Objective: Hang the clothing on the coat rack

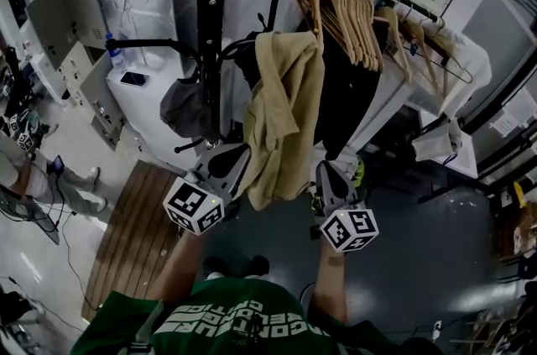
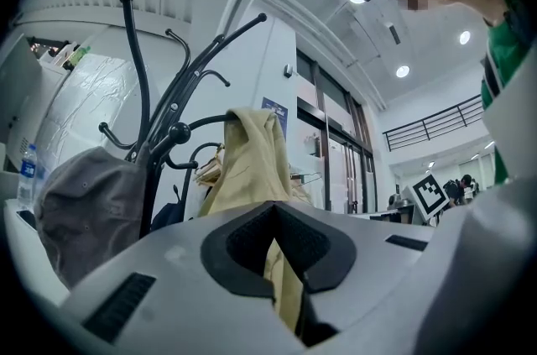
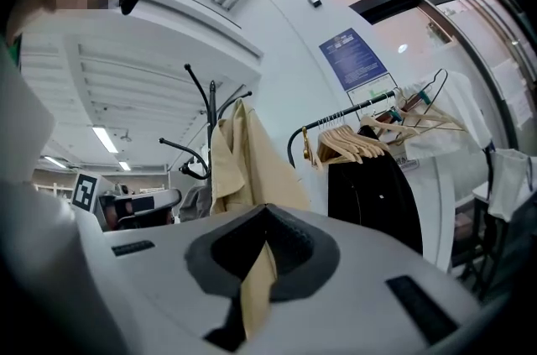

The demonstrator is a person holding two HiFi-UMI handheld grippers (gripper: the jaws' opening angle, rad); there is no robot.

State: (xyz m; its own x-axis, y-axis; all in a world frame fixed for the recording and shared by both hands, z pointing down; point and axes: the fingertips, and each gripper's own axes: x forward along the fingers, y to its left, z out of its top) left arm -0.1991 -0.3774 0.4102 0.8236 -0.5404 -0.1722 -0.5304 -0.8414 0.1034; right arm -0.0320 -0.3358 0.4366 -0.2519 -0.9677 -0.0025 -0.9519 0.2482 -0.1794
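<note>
Tan jacket (image 1: 281, 118) up on coat rack (image 1: 214, 26), both grippers pinching its lower edge.
Jacket hangs from a rack hook, draping down btwn the grippers. L gripper (image 1: 231, 169) jaws closed on tan fabric, lower left; R gripper (image 1: 329, 181) same, lower right. Grey cap (image 1: 186, 106) on a rack arm left of jacket. Rail w/ wooden hangers (image 1: 361, 18) + black garment (image 1: 348, 85) just right.
</note>
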